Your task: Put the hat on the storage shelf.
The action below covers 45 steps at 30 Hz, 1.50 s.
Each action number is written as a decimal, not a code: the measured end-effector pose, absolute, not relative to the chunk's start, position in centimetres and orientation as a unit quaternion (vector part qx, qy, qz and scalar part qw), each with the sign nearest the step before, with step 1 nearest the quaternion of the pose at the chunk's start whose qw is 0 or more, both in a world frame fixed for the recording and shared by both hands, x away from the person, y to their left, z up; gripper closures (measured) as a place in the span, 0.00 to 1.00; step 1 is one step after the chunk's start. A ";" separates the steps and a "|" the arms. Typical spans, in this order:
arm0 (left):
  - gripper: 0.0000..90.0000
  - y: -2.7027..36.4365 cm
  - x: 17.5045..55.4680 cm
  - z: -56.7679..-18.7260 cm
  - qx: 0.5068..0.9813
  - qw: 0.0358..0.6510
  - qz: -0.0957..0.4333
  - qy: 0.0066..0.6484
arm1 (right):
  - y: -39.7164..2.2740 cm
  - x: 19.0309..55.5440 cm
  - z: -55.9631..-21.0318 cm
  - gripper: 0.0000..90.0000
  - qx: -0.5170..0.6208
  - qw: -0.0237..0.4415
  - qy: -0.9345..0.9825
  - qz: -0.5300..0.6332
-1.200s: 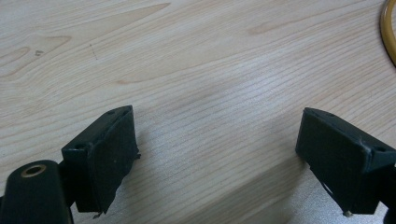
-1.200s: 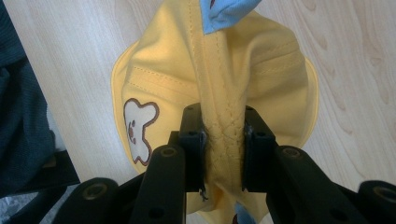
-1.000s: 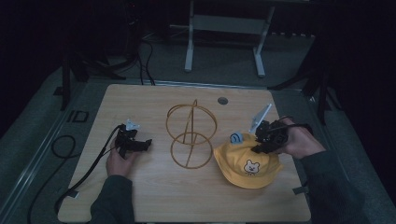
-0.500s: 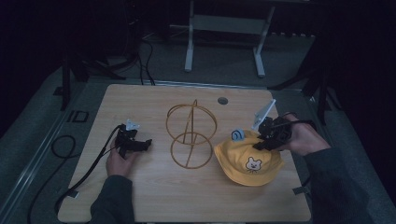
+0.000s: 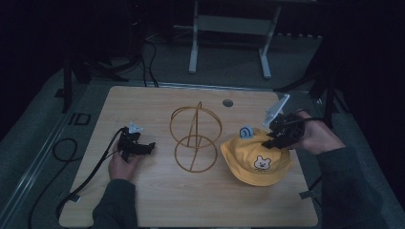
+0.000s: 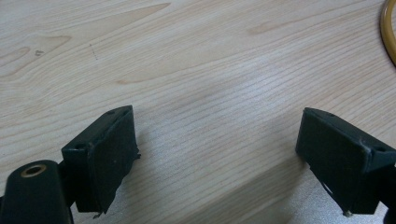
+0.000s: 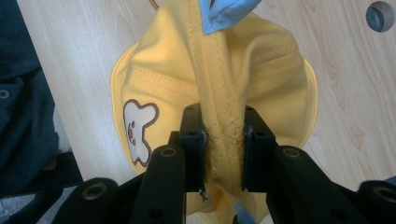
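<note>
A yellow bucket hat (image 5: 257,155) with a white bear patch and a blue ear lies at the table's right side. My right gripper (image 5: 276,138) is shut on a fold of its crown, lifting that part. In the right gripper view the yellow hat (image 7: 224,74) is pinched between the gripper (image 7: 224,149) pads, with the bear patch (image 7: 137,130) at the left. A gold wire stand (image 5: 195,137) made of rings rises in the table's middle. My left gripper (image 5: 145,147) rests at the left, open. In the left gripper view the left gripper (image 6: 215,144) has bare wood between its fingers.
The wooden table (image 5: 157,195) has a round cable hole (image 5: 228,102) near its far edge. A black cable (image 5: 90,171) trails from the left gripper off the table's left side. A white frame's legs (image 5: 229,43) stand on the floor beyond the table.
My right gripper has risen a little with the hat's crown pinched in it, pulling the fabric up. The left gripper has stayed in place.
</note>
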<state>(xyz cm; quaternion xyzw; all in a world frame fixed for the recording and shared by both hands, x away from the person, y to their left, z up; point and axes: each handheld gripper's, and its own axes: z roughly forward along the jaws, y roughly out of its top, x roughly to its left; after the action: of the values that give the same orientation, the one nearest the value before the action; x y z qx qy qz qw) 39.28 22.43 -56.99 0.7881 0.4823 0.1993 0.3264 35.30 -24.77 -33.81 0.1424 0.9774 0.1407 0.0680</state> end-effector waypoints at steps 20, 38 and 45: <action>0.14 22.4 39.3 -57.0 0.788 0.326 0.199 0.482 | -25.1 35.5 -31.5 0.83 0.134 0.071 0.977 0.149; 0.14 22.4 39.3 -57.0 0.789 0.325 0.198 0.482 | -25.3 35.6 -29.6 0.83 0.130 0.078 0.974 0.168; 0.14 22.4 39.3 -57.0 0.789 0.325 0.198 0.482 | -25.7 35.6 -28.8 0.83 0.130 0.082 0.973 0.171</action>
<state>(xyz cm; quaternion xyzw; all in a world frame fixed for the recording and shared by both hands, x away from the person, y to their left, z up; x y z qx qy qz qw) 39.27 22.43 -56.98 0.7891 0.4821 0.1978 0.3252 35.58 -25.66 -28.81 0.1305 0.9732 0.1707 0.0825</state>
